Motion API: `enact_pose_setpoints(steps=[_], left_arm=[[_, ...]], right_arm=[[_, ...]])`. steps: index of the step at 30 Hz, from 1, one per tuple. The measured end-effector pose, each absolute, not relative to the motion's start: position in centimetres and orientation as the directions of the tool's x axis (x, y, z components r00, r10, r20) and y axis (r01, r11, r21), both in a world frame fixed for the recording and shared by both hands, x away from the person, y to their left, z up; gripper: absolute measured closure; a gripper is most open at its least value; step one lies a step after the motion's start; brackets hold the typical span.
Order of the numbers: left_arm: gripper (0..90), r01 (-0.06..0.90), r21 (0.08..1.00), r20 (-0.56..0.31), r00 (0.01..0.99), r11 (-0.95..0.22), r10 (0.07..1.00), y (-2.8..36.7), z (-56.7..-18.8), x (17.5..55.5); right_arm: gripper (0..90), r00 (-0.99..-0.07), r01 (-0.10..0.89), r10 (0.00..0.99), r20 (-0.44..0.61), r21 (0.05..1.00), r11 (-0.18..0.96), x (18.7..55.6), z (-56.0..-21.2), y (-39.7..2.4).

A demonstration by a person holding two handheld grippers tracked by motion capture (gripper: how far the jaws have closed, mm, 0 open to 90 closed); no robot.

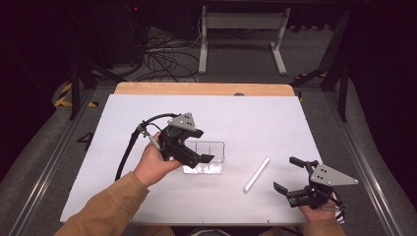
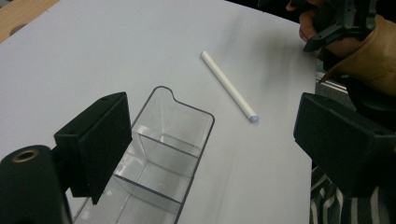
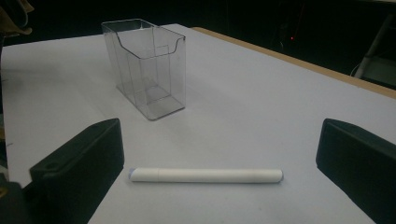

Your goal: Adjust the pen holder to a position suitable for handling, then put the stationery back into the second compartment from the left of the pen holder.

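Jaws of left gripper (image 1: pixel 193 145) spread above clear box (image 1: pixel 211 158).

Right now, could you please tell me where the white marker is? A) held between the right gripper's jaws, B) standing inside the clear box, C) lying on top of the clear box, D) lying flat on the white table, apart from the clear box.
D: the white marker lies flat on the table, apart from the clear box, with the right gripper open in front of it.
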State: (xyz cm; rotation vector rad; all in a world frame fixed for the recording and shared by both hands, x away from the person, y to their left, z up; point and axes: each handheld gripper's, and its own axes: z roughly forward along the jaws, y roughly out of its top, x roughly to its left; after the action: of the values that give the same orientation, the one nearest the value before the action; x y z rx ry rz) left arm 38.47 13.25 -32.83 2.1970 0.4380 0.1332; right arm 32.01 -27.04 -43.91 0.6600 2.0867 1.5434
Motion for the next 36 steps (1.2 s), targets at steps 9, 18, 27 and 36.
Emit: enact_pose_setpoints(steps=[9,18,27,36], left_arm=[[7.7,0.283,0.801,-0.065,0.917,-0.527,0.394,12.4,-32.9,38.0],[7.4,0.300,0.838,-0.054,0.877,-0.456,0.477,10.8,-32.9,37.4],[7.6,0.334,0.841,-0.040,0.823,-0.425,0.567,8.0,-33.2,36.5],[10.2,0.327,0.841,-0.042,0.834,-0.431,0.551,5.7,-33.5,36.1]], right_arm=[[1.6,-0.776,0.105,0.625,-0.082,0.961,0.257,32.0,-43.8,-27.2],[1.6,-0.769,0.103,0.634,-0.084,0.962,0.252,31.9,-43.7,-27.4],[2.7,-0.758,0.116,0.649,-0.072,0.963,0.242,31.9,-43.7,-27.7],[2.8,-0.753,0.115,0.654,-0.074,0.964,0.241,31.8,-43.6,-27.8]])
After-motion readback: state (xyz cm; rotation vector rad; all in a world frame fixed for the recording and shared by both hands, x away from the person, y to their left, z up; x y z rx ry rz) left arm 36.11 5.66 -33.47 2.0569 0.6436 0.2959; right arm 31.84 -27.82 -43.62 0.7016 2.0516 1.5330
